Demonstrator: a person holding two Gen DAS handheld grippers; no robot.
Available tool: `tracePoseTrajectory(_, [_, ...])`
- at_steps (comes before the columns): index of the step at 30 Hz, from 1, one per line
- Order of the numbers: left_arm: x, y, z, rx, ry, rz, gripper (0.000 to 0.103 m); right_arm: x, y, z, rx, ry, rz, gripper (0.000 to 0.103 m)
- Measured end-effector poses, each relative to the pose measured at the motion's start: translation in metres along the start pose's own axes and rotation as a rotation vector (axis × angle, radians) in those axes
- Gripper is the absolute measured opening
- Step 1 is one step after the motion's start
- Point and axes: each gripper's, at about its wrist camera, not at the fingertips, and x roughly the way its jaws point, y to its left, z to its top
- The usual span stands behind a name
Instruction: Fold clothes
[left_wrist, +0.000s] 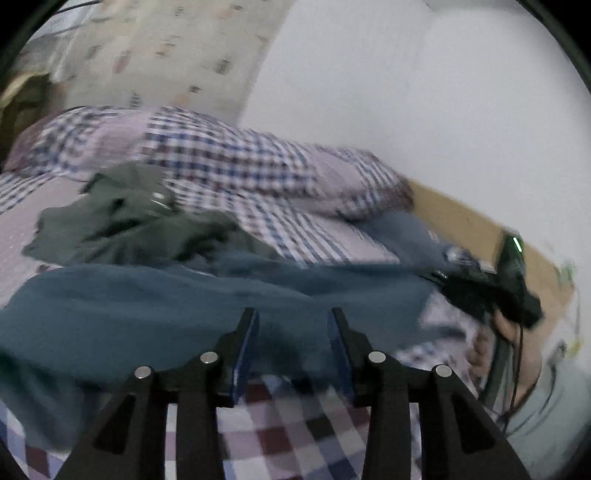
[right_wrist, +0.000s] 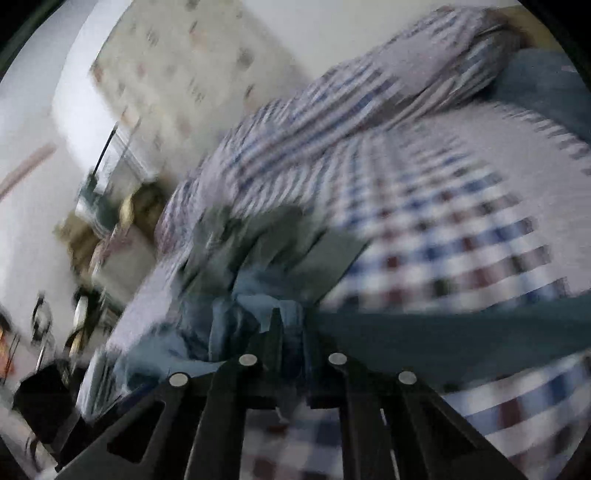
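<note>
A teal garment (left_wrist: 184, 306) lies stretched across the checked bed sheet (left_wrist: 295, 417). My left gripper (left_wrist: 293, 321) hovers just over its near edge, open, with nothing pinched between its blue pads. Behind it lies a crumpled dark green garment (left_wrist: 122, 225). At the right, a hand holds my right gripper (left_wrist: 480, 291) at the teal garment's far end. In the right wrist view, my right gripper (right_wrist: 290, 323) has its fingers close together on a bunched fold of the teal garment (right_wrist: 236, 325). The green garment (right_wrist: 280, 236) lies beyond it. Both views are blurred.
A rolled checked quilt (left_wrist: 229, 155) lies along the back of the bed, against a white wall (left_wrist: 406, 92) and a patterned curtain (left_wrist: 166, 55). A wooden bed rail (left_wrist: 461, 218) runs along the right. Cluttered furniture (right_wrist: 92, 221) stands beyond the bed's edge.
</note>
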Motion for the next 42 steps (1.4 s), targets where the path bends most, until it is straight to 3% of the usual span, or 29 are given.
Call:
tracePoseTrajectory(4, [-0.02, 0.03, 0.012, -0.116, -0.087, 0.052, 0.042, -0.063, -0.048, 0.021, 0.123, -0.222, -0.169, 0.006])
tracePoseTrajectory(9, [-0.028, 0.062, 0.015, -0.216, -0.121, 0.098, 0.051, -0.157, -0.122, 0.02, 0.363, -0.501, -0.542, 0.007])
tracePoseTrajectory(11, [-0.021, 0.07, 0.015, -0.256, -0.1, 0.1, 0.051, -0.17, -0.152, 0.013, 0.462, -0.491, -0.658, 0.007])
tracePoseTrajectory(14, [-0.01, 0.073, 0.014, -0.28, -0.063, 0.094, 0.051, -0.157, -0.183, 0.001, 0.596, -0.385, -0.697, 0.008])
tracePoseTrajectory(17, [0.0, 0.064, 0.011, -0.238, -0.013, 0.12, 0.054, -0.145, -0.186, 0.002, 0.603, -0.327, -0.769, 0.011])
tracePoseTrajectory(19, [0.005, 0.056, 0.006, -0.209, 0.017, 0.141, 0.055, -0.145, -0.182, 0.006, 0.59, -0.333, -0.789, 0.017])
tracePoseTrajectory(21, [0.005, 0.052, 0.003, -0.202, 0.044, 0.151, 0.055, -0.146, -0.173, 0.011, 0.559, -0.363, -0.811, 0.037])
tracePoseTrajectory(24, [0.012, 0.056, 0.0, -0.22, 0.088, 0.162, 0.055, -0.161, -0.169, 0.008, 0.519, -0.415, -0.828, 0.05])
tracePoseTrajectory(26, [0.016, 0.064, -0.004, -0.256, 0.123, 0.164, 0.055, -0.164, -0.161, 0.011, 0.498, -0.443, -0.82, 0.052])
tracePoseTrajectory(33, [0.023, 0.089, -0.016, -0.451, 0.227, 0.019, 0.055, -0.144, -0.143, 0.017, 0.428, -0.41, -0.723, 0.052])
tracePoseTrajectory(36, [0.024, 0.089, -0.018, -0.467, 0.267, -0.015, 0.055, -0.133, -0.135, 0.017, 0.408, -0.39, -0.687, 0.052])
tracePoseTrajectory(42, [0.018, 0.09, -0.024, -0.438, 0.339, 0.053, 0.053, -0.116, -0.117, 0.013, 0.374, -0.363, -0.623, 0.052])
